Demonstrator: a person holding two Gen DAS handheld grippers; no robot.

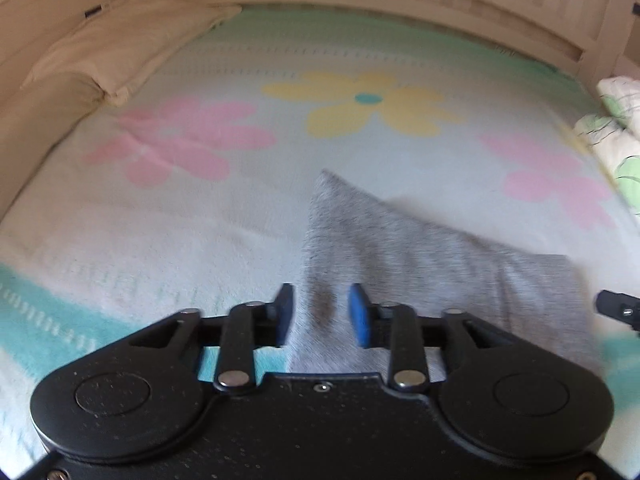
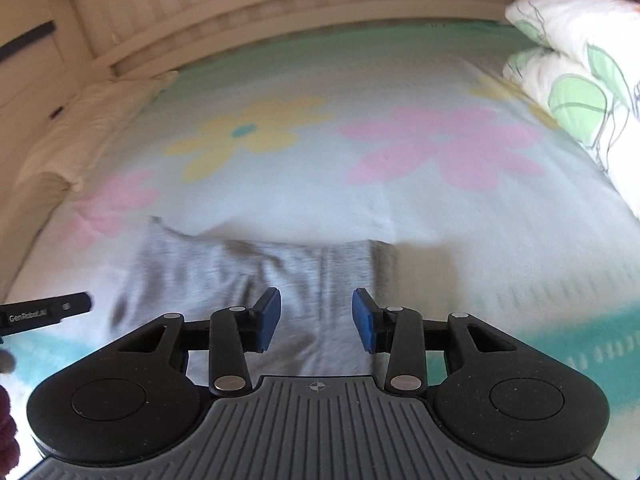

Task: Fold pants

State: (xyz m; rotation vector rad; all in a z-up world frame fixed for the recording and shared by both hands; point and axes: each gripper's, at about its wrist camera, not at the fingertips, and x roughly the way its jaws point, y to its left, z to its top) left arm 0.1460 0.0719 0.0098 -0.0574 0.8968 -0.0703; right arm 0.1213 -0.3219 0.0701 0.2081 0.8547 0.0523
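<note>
Soft, even daylight fills both views, with faint shadows beside the grey pants (image 2: 256, 272). Motion blur smears the floral blanket (image 1: 360, 152) and the cloth. Fisheye distortion bows the bed frame (image 1: 360, 4) behind the blanket; corners darken.

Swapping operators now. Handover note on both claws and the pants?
Left claw: open, pads either side of the gray pants, not clamped.
Right claw: open, over the same pants, holding nothing.
Pants lie on the flowered blanket at the near edge of the bed, bunched into a compact shape; frames are blurred, so I cannot tell how many folds are in.
Left to do: check the fold, grip the near edge with both claws, fold over and flatten.
</note>
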